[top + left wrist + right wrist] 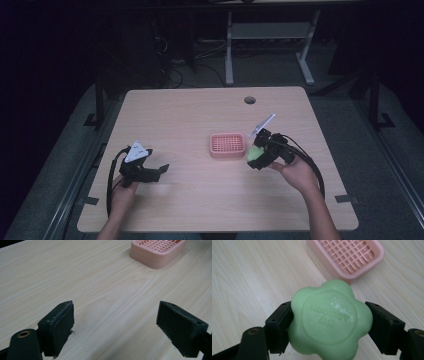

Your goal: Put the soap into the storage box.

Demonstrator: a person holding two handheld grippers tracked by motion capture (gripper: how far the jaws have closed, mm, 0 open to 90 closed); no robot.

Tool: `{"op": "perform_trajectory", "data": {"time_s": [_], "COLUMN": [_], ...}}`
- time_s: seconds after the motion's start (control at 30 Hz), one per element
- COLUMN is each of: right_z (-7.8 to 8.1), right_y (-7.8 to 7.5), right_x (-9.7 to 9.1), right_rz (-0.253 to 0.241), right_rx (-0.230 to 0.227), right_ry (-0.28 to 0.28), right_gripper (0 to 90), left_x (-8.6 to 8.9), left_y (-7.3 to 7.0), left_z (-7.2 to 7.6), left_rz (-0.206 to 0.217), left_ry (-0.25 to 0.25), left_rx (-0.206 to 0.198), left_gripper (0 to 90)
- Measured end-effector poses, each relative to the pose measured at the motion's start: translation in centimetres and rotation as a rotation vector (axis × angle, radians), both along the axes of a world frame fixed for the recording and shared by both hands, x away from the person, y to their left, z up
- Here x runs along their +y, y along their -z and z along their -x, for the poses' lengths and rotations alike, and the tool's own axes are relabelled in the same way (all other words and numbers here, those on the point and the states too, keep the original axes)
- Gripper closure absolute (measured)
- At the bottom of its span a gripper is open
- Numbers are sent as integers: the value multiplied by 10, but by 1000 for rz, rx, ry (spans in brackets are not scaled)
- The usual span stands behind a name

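**A:** Start with the big picture. What's on the worktop (200,200)?

**B:** Pale wood, mostly bare. A pink soap dish (228,145) sits a little right of the middle. The right claw (256,159) is just beside it, at the dish's three to four o'clock, and it carries the soap (329,320).

**A:** How firm is that hold?

**B:** In the right gripper view the two black jaws are clamped on opposite sides of the green flower-shaped bar, flat stamped face up. It looks held off the worktop, with the dish ahead at about one o'clock.

**A:** So the step is setting the bar in the dish?

**B:** That's my reading. To do it well, I'd carry the bar over the grid until it is centred, keep the flat face level, lower it until it rests on the ribs, and only then let the jaws part. The bar is nearly as wide as the dish is deep, so an off-centre drop could leave a lobe on the rim.

**A:** And the left claw (159,172)?

**B:** Well apart, at the dish's eight o'clock, jaws spread wide with nothing between them. It could steady the dish if it slides.
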State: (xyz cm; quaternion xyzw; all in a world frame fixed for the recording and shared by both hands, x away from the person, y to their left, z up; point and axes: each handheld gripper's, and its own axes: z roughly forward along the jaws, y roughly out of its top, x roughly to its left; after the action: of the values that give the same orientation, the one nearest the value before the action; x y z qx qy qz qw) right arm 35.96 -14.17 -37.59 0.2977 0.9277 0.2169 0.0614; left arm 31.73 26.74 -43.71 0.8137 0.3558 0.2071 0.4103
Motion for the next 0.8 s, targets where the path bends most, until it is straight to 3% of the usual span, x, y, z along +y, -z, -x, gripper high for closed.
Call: {"op": "perform_trajectory", "data": {"time_s": [0.8], "right_z": [-31], "right_y": [-6], "right_x": [22], "right_rz": [3], "right_rx": [4], "right_ry": [-22], "right_gripper": [259], "left_x": [1], "left_y": [0], "left_z": [0], "left_rz": [0], "left_ry": [-2], "left_rx": [0], "left_gripper": [144]}}
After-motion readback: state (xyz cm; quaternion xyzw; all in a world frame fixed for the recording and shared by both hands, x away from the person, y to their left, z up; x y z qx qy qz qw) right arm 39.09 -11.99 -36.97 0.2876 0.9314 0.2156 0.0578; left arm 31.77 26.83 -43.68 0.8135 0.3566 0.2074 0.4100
